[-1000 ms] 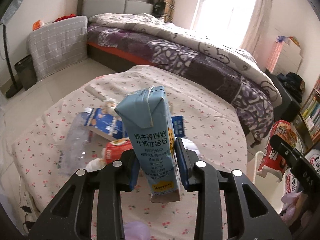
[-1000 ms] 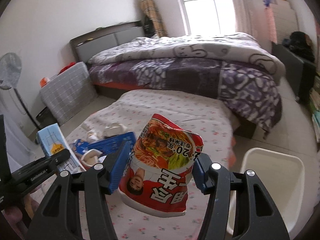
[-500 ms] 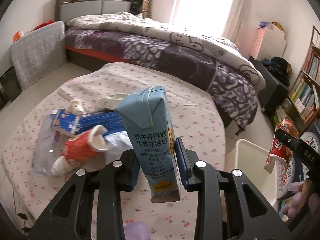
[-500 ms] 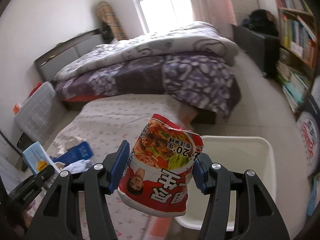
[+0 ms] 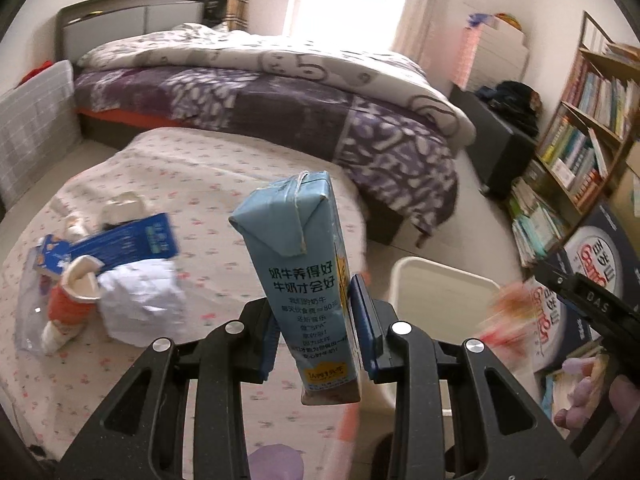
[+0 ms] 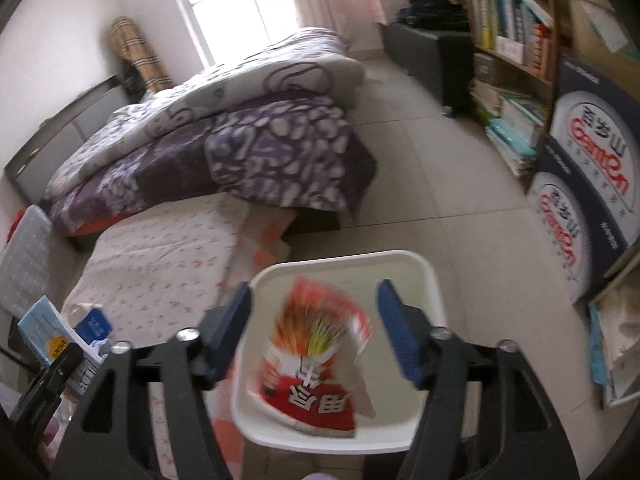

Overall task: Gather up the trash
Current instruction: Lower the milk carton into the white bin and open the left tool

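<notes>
My left gripper point(image 5: 316, 332) is shut on a light-blue milk carton point(image 5: 304, 272), held upright above the floral-cloth table point(image 5: 208, 184). My right gripper point(image 6: 316, 332) is open above the white bin point(image 6: 424, 276). A red noodle packet point(image 6: 316, 364), blurred, is free of the blue pads and drops into the bin. In the left wrist view the packet point(image 5: 504, 316) is a red blur over the bin point(image 5: 416, 284). More trash lies on the table: a blue box point(image 5: 128, 240), crumpled white paper point(image 5: 140, 300), a red-and-white cup point(image 5: 72, 300).
A bed point(image 5: 280, 92) with a purple quilt stands behind the table. A bookshelf point(image 6: 516, 40) and blue-white cartons point(image 6: 588, 168) stand right of the bin. Tiled floor point(image 6: 432, 184) lies between bed and shelf.
My right gripper swung right over the white bin and opened, letting go of the noodle packet, which is falling. My left gripper, still on the carton, turned right toward the bin.
</notes>
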Demonstrator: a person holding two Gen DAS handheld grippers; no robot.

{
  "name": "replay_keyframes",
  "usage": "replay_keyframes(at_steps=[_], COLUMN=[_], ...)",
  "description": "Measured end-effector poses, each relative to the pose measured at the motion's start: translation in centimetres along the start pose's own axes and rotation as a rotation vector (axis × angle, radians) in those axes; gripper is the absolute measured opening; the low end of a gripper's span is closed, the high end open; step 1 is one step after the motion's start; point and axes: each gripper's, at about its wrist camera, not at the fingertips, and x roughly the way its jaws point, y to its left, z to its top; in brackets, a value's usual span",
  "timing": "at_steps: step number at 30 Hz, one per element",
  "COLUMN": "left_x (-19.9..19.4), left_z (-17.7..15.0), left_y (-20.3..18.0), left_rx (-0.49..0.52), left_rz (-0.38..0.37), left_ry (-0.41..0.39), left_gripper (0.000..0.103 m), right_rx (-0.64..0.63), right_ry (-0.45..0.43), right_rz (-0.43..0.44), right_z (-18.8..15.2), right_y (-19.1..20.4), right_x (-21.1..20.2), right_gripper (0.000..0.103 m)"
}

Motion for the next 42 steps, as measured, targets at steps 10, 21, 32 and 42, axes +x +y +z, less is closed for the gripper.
replay_keyframes(at_steps=[10,21,32,42], left_x=[2.4,3.8,3.5,2.4], left_z=[-0.8,-0.4,0.5,1.1], left_y=[-7.0,-13.7,-16.4,-13.6], left_rx=[0.091,0.147,0.191,0.236], left_rz=[-0.061,-0.145,-0.192,-0.124], left_ry=[0.056,0.096,0.105,0.064], left_gripper=[0.031,0.031,0.054,0.059], right_rx=[0.117,0.199,0.212,0.147], right_ry=[-0.012,-0.107,-0.166,-0.185], right_rz=[-0.027,-0.045,-0.091,-0.1], right_z=[1.6,3.7,4.8,4.4], right_y=[-4.7,-7.7,-8.8,-6.0], right_x=[-0.5,-2.9,-4.0,-3.9], right_gripper=[0.082,0.085,0.085,0.088])
